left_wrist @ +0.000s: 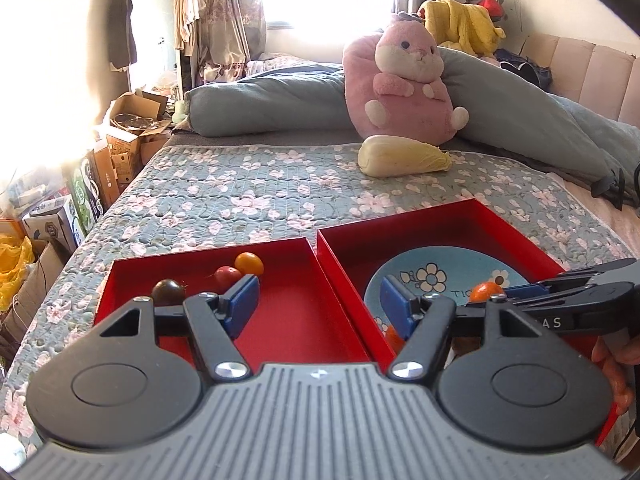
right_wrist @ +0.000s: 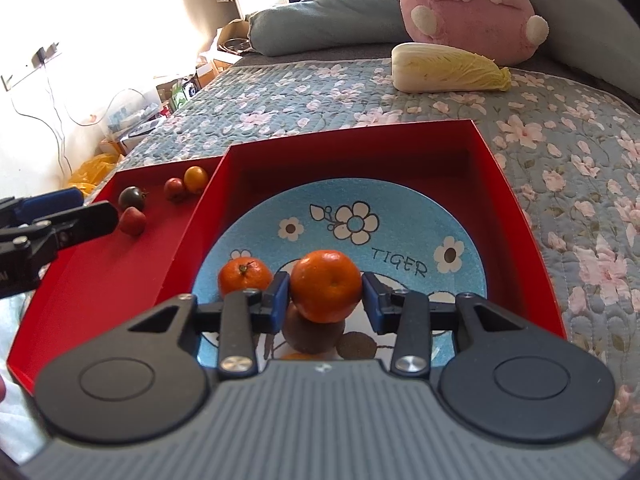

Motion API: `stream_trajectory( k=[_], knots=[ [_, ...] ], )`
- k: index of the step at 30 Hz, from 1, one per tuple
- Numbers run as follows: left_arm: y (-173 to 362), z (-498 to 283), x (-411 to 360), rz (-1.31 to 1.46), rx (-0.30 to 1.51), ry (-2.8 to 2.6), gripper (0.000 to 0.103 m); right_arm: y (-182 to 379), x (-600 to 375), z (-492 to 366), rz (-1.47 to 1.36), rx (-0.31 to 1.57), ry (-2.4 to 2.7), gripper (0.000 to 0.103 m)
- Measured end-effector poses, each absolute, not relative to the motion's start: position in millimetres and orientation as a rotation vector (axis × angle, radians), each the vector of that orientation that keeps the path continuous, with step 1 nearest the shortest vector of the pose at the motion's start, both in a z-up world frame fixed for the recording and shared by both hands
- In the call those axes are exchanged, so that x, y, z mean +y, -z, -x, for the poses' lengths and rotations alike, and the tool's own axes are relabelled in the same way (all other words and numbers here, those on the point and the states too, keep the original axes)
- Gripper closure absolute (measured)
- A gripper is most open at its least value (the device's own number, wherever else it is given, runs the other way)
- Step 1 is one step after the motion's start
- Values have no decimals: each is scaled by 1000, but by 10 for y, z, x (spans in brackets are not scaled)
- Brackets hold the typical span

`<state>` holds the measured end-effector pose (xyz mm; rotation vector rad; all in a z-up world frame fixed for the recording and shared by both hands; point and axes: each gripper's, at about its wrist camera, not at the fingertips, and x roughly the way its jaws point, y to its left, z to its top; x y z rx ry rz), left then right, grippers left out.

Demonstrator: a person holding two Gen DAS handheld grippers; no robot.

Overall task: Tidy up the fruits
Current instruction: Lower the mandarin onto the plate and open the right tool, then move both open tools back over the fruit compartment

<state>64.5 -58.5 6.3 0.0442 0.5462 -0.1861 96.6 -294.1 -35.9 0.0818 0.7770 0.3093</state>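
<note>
Right gripper (right_wrist: 326, 300) fingers seemingly clasp mandarin (right_wrist: 326, 286) over plate (right_wrist: 400, 240); left gripper (left_wrist: 318, 300) fingers spread wide.

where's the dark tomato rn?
The dark tomato lies in the left red tray, near its far-left corner, beside a red tomato and left of a red and a yellow tomato; nothing grips it.

The right gripper (right_wrist: 326, 300) is covering most of a brown fruit (right_wrist: 310, 334) beneath the mandarin (right_wrist: 326, 285). An orange sliver (right_wrist: 300, 356) is showing at the gripper body, unidentifiable. In the left wrist view, the left gripper (left_wrist: 318, 306) is hiding part of the blue plate (left_wrist: 444, 270) and of a mandarin (left_wrist: 485, 291).
</note>
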Motion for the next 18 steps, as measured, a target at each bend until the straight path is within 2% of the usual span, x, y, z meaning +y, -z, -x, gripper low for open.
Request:
stream_trajectory(
  k=[6,18],
  knots=[
    [-83,-706,-325,-98,532,155,31,297,-2930,-939,-76,754,-302,57],
    [69,-894,103,11,605,19,31,46,-2563,-826,-41,695,-391,57]
  ],
)
